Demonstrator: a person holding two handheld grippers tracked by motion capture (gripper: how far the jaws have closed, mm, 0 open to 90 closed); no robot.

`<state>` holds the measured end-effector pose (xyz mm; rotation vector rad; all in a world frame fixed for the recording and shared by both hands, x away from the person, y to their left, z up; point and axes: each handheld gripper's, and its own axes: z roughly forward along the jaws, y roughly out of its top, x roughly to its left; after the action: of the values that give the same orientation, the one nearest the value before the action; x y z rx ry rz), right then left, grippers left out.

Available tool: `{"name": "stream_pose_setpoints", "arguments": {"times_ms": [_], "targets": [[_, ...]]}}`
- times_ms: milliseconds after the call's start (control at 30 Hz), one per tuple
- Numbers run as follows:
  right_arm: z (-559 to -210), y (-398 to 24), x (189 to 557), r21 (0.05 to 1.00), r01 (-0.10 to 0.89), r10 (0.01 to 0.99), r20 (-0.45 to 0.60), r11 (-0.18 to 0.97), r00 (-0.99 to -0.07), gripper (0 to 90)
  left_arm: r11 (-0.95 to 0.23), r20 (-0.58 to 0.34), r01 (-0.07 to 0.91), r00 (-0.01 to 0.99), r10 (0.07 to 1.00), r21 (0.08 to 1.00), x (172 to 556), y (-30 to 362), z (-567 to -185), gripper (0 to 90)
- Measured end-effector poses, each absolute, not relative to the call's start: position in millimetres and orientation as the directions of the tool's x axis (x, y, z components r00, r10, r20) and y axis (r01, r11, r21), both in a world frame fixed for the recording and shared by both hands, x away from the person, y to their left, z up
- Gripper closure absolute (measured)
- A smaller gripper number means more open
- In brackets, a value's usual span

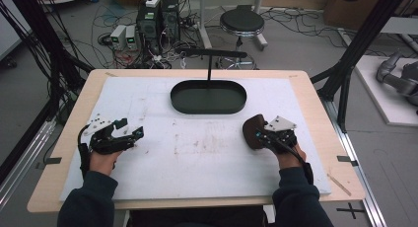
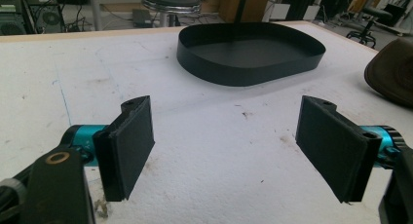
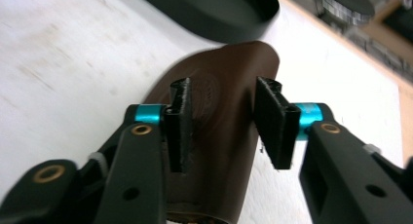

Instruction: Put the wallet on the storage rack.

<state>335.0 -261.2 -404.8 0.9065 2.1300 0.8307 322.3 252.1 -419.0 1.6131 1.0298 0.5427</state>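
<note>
The right gripper [image 3: 221, 124] is grasping a brown leather shoe [image 3: 219, 136] with its jaws clenched on it, at the right side of the white surface [image 1: 197, 158], near the black oval tray [image 1: 208, 96]. The left gripper [image 2: 234, 151] is resting with released jaws, well apart.

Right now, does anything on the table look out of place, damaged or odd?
Nothing is spilled or broken. The white mat shows brownish scuffs and stains near its middle. The brown shoe sits tilted off the mat in the right gripper.
</note>
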Motion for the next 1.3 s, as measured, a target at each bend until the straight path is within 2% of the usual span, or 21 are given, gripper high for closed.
{"name": "stream_pose_setpoints", "arguments": {"times_ms": [167, 300, 400, 500, 800, 933, 1033, 1167, 1300], "targets": [[-401, -256, 329, 0.797, 0.278, 0.753, -0.302, 0.536, -0.585, 63.2, -0.032, -0.161, 0.342, 0.521, 0.838, 0.939, 322, 251, -419, 21.6], [-400, -246, 327, 0.816, 0.234, 0.719, -0.285, 0.529, -0.633, 60.3, -0.033, -0.161, 0.342, 0.522, 0.837, 0.939, 322, 251, -419, 21.6], [-401, -237, 327, 0.806, 0.216, 0.703, -0.308, 0.551, -0.641, 59.7, -0.032, -0.161, 0.342, 0.522, 0.838, 0.939, 322, 251, -419, 21.6], [-402, -232, 326, 0.807, 0.206, 0.692, -0.309, 0.554, -0.652, 55.3, -0.032, -0.162, 0.343, 0.521, 0.838, 0.939, 322, 252, -419, 21.6], [-400, -234, 325, 0.816, 0.196, 0.704, -0.317, 0.544, -0.635, 51.9, -0.033, -0.161, 0.341, 0.523, 0.837, 0.939, 322, 252, -419, 21.6], [-400, -236, 325, 0.824, 0.205, 0.716, -0.303, 0.528, -0.629, 47.5, -0.036, -0.158, 0.341, 0.524, 0.837, 0.940, 321, 251, -419, 21.6], [-401, -236, 326, 0.834, 0.219, 0.731, -0.281, 0.507, -0.622, 37.9, -0.034, -0.159, 0.340, 0.525, 0.836, 0.940, 321, 251, -419, 21.6], [-407, -235, 330, 0.817, 0.280, 0.748, -0.251, 0.504, -0.615, 31.6, -0.036, -0.155, 0.334, 0.527, 0.836, 0.942, 320, 252, -418, 21.6], [-416, -237, 336, 0.796, 0.360, 0.767, -0.193, 0.487, -0.612, 31.5, -0.043, -0.144, 0.317, 0.541, 0.828, 0.948, 320, 251, -419, 21.6]]}}
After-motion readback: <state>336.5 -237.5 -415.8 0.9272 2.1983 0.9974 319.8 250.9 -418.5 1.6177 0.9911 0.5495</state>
